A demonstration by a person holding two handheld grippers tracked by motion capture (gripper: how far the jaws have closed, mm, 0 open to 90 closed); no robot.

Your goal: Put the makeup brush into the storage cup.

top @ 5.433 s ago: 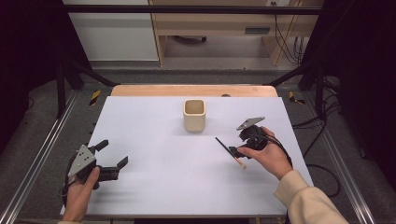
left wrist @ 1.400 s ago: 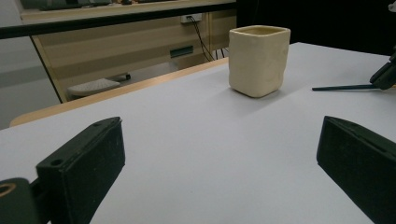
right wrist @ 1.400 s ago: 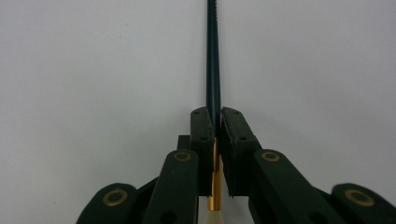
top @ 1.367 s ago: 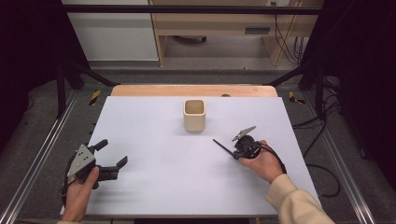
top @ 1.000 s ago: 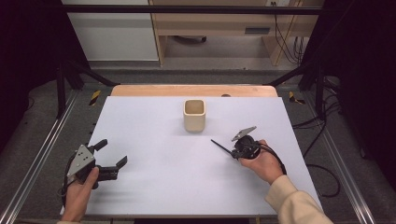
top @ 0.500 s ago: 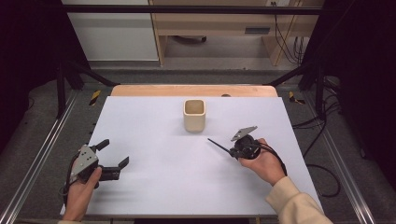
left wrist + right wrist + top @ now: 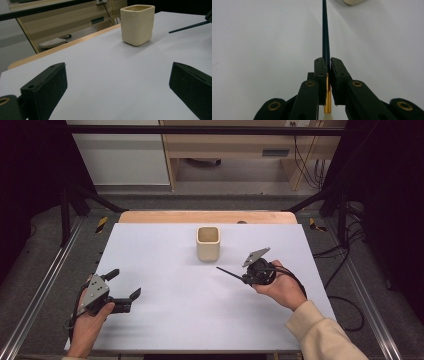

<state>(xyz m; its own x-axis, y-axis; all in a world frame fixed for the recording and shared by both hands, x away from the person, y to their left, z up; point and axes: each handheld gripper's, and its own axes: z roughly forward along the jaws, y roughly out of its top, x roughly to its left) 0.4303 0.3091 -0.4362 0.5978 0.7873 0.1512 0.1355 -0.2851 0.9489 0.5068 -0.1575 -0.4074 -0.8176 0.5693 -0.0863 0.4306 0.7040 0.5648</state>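
High view first: we see the right gripper (image 7: pixel 239 276) held above the white table (image 7: pixel 165 330), just right of and nearer to us than the cream square cup (image 7: pixel 208 243), with a thin dark pencil (image 7: pixel 230 272) sticking out from its jaws toward the left. Compared with a few seconds ago, when the pencil lay slanted on the table under that gripper farther to the right, the pencil is now off the surface and the hand has drifted leftward and a little toward the cup, its tip nearer the cup than it was a second ago. Right gripper view confirms the grasp: the two black jaws are clenched tight on the pencil (image 7: pixel 325 37), whose dark shaft runs straight ahead while a gold ferrule and pale eraser end hang behind the pads, and the cup's base (image 7: pixel 353 2) peeks in at the top edge. We judge that the pick-up is done and the carry toward the cup is under way; what remains is to tilt the tip over the rim and let go. Our left gripper (image 7: pixel 124 287) rests near the table's left front corner with its jaws spread wide and nothing between them, well apart from the cup (image 7: pixel 137 23), and it has kept its place throughout.
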